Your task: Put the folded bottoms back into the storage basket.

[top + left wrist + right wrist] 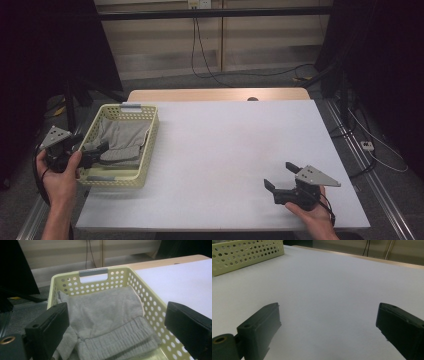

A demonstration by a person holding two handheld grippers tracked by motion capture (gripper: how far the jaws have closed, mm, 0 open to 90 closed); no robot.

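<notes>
At basket (pixel 148 145): left gripper (pixel 117 325) hovers over grey cloth (pixel 105 312), jaws spread.
Lower onto the ribbed fold, pinch one layer; right gripper (pixel 281 176) idles, jaws released.

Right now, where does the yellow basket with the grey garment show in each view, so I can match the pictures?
High view: the yellow basket sits at the table's left edge, beside the left gripper, the grey garment inside it.
Left gripper view: the basket lies centre frame, beyond the open jaws, garment inside.
Right gripper view: only its perforated wall, top left corner.
Shared landmark: the white tabletop.
</notes>
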